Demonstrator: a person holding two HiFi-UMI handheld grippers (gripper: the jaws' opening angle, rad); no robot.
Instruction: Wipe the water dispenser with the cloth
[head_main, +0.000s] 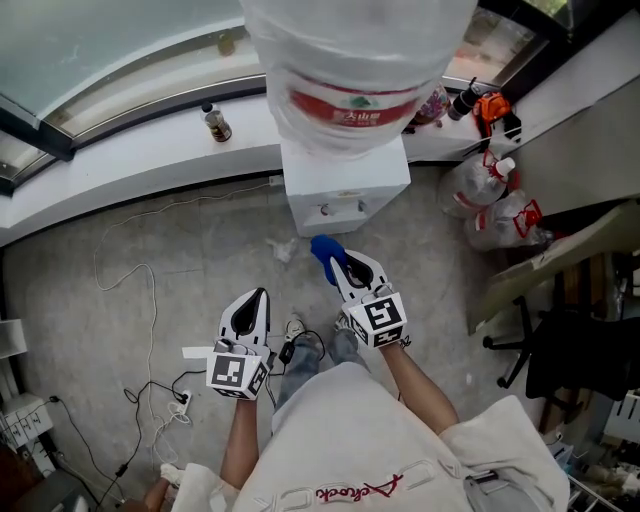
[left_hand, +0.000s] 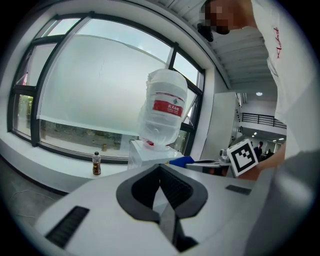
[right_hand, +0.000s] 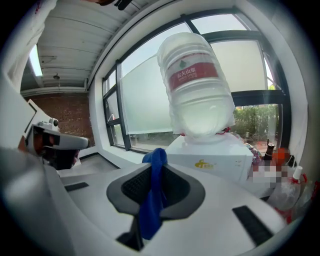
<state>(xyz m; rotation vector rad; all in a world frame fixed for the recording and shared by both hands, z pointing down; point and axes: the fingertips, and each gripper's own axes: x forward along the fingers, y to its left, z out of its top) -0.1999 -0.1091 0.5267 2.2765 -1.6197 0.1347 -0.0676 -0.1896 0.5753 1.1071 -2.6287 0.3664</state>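
Lower centre: the left tool (head_main: 260, 296), jaws pressed together with nothing between them. Just right of it, the right tool (head_main: 338, 265) clenches a blue cloth (head_main: 325, 248), near the front of the white water dispenser (head_main: 345, 185) at upper centre but apart from it. An inverted water jug (head_main: 355, 60) tops the dispenser. A small bottle (head_main: 216, 123) stands on the windowsill (head_main: 120, 150), upper left.
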